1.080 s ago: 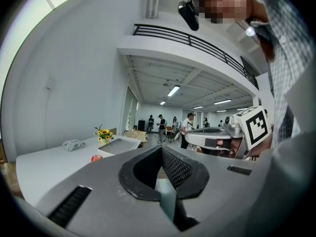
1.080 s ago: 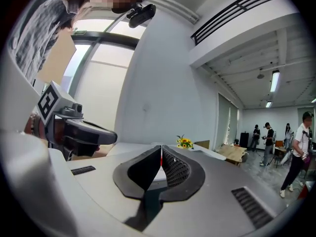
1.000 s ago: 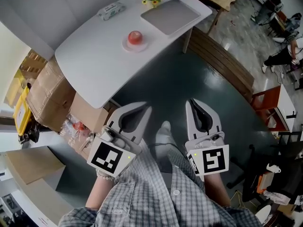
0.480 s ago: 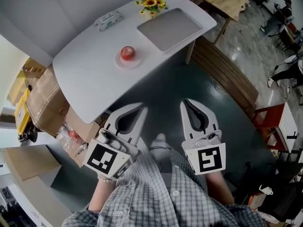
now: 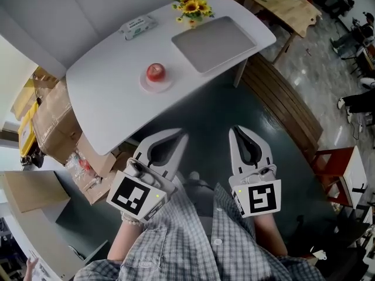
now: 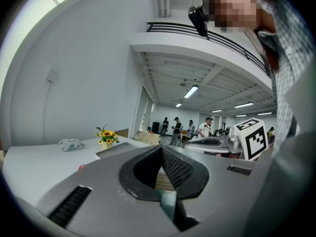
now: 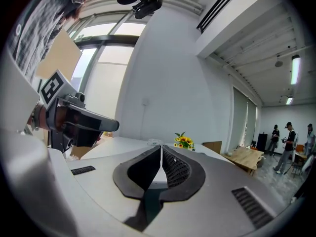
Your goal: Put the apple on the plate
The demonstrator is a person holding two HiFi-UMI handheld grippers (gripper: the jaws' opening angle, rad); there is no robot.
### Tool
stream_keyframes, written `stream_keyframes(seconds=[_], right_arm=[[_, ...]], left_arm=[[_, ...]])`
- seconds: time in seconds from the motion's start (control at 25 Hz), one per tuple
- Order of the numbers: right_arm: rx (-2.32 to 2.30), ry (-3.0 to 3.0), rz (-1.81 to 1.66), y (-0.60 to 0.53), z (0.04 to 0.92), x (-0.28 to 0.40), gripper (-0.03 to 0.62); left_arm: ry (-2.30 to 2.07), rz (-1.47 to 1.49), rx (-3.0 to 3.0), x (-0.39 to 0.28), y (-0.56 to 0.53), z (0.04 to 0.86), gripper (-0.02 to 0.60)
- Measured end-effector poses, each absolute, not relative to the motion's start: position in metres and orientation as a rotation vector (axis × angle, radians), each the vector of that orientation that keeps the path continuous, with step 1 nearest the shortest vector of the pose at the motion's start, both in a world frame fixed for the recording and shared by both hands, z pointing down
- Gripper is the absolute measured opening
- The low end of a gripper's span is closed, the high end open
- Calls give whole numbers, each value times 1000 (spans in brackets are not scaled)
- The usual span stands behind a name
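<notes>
From the head view, the apple (image 5: 156, 71) sits on the plate (image 5: 156, 82) in the middle of the white counter (image 5: 111, 104). A pack of wipes (image 5: 138, 24) and sunflowers (image 5: 192, 7) stand at the counter's far edge, and a grey mat (image 5: 214, 36) lies to the right. The left gripper (image 5: 179, 135) and right gripper (image 5: 237, 129) hang side by side over the dark floor (image 5: 214, 101), on the near side and well apart from the counter. Cardboard boxes (image 5: 54, 110) are stacked under the counter's left end.

Only the gripper views show the jaws clearly. In the left gripper view the jaws are pressed together with nothing between them. The apple there is just a red sliver (image 6: 81, 166) above the gripper's body, and people (image 6: 177, 126) stand far off down the hall. In the right gripper view the jaws are likewise pressed together and empty. That view shows the sunflowers and a wooden table (image 7: 244, 157) to the right, but neither apple nor plate.

Against a second ago, the counter has slid lower and leftward in the head view, so the apple and plate lie nearer the grippers. The flowers now stand fully inside the frame. Both pairs of jaws were pressed together then too, and the apple was already on the plate.
</notes>
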State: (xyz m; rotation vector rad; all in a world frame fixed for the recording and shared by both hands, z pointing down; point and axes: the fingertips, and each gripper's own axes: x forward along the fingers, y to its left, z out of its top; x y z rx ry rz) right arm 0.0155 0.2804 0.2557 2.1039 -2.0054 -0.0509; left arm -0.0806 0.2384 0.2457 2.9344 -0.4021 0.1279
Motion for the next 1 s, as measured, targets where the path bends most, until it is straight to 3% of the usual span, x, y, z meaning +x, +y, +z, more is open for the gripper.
stream_keyframes(seconds=[0.56,1.0], right_arm=[[2024,-2027,-96,230,256,39,26],[1932,-2030,-3,126,270,60,26]], left_arm=[[-442,120,2950,-47,182,246,9],[-499,235,2954,-33,89,258,9]])
